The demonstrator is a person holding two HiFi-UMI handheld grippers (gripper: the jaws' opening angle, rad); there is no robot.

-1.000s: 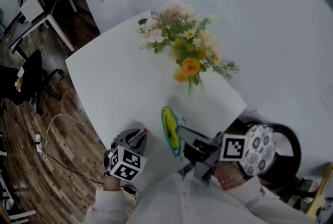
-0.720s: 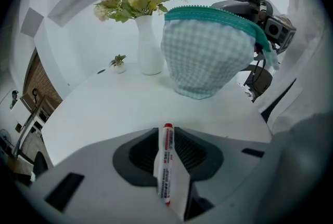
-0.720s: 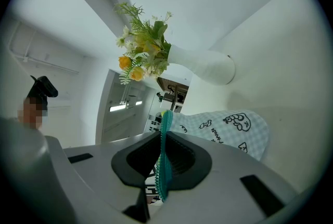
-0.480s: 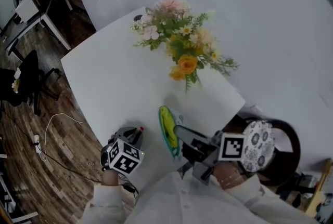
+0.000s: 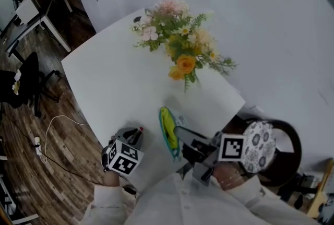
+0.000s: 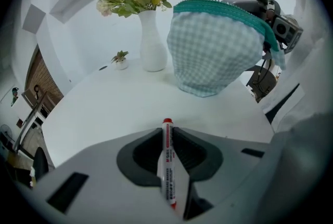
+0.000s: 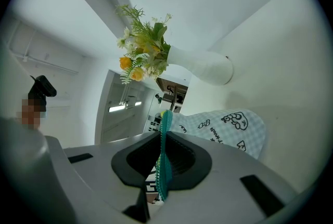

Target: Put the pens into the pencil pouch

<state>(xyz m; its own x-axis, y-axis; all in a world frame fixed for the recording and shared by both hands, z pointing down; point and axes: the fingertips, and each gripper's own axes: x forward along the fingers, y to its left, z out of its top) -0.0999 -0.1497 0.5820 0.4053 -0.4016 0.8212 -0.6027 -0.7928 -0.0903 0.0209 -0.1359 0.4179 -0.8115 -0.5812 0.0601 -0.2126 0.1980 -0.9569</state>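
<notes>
A white table (image 5: 115,78) stands against a white wall (image 5: 250,20) over a wood floor (image 5: 57,140), with a vase of flowers (image 6: 153,46) near its far side. At the near edge we hold the left gripper (image 5: 134,134) tilted steeply down toward the tabletop. Its jaws have just been closing and now clamp a red-tipped marker pen (image 6: 169,166), which lies along them with one red end poking out ahead. We hold the right gripper (image 5: 182,138) level, reaching in from the right, its jaws pinched tight on the teal zipper edge (image 7: 164,163) of a checked pencil pouch (image 6: 213,46). The pouch hangs from that edge down to the tabletop, just beside the pen and apart from it. Its mouth looks open, though the head view is too small for us to be sure.
</notes>
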